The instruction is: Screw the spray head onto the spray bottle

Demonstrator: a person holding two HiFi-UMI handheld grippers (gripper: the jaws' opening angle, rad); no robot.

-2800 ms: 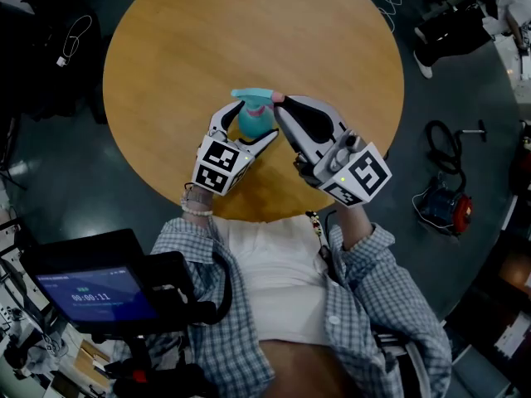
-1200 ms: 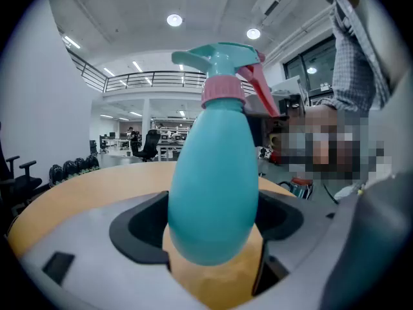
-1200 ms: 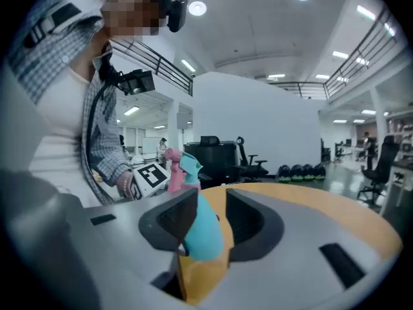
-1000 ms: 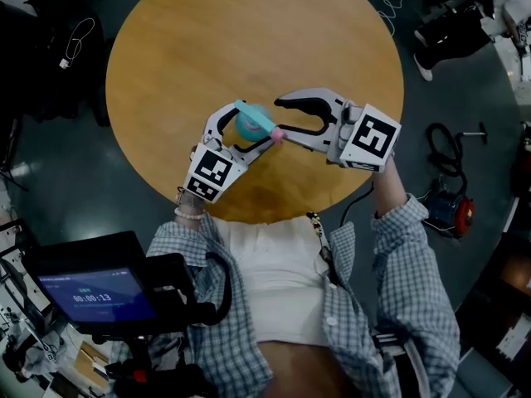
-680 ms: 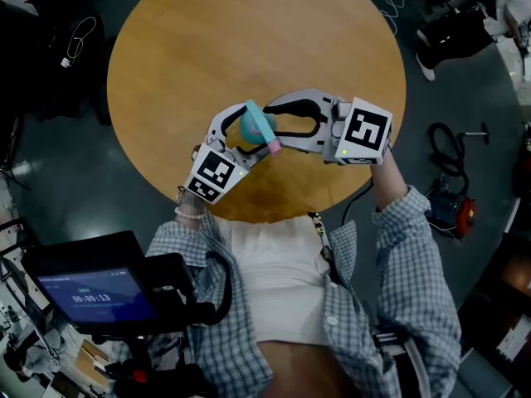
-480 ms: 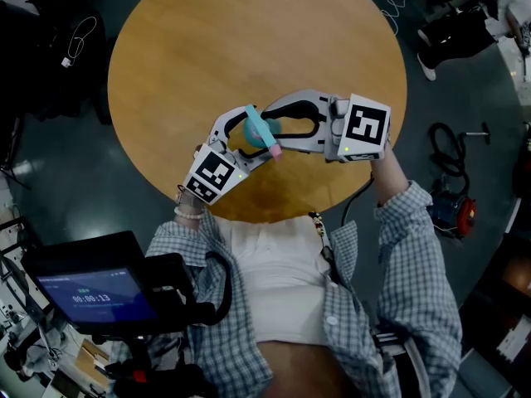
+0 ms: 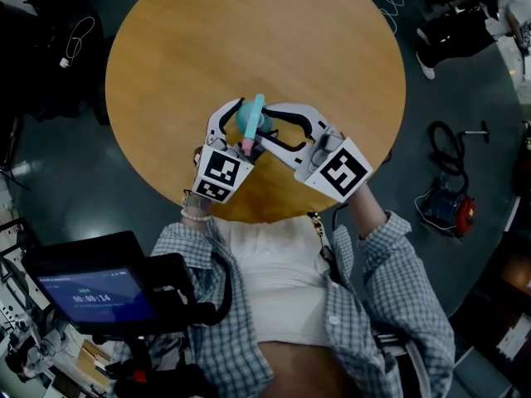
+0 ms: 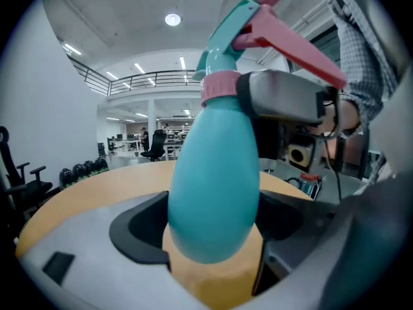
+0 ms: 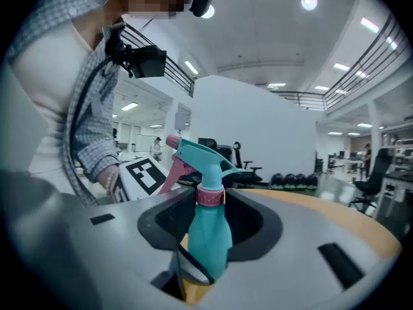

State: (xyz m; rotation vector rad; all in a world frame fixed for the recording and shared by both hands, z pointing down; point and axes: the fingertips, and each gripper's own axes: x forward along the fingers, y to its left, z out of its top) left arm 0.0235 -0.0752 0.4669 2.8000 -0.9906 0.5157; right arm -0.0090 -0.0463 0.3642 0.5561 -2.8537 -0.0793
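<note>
Two grippers meet over the round table (image 7: 249, 40) in our head view. The left gripper (image 7: 242, 125) clasps the spray bottle (image 7: 246, 121). The right gripper (image 7: 264, 128) reached in from the right a second ago and now angles in from our side. The spray head (image 7: 256, 106) has turned, so its pink trigger (image 7: 247, 146) now points toward us. Our left gripper view shows both pads pressed on the bottle's teal belly. Our right gripper view shows its jaws, which have just been closing, at middling width on the pink collar (image 9: 210, 197).
</note>
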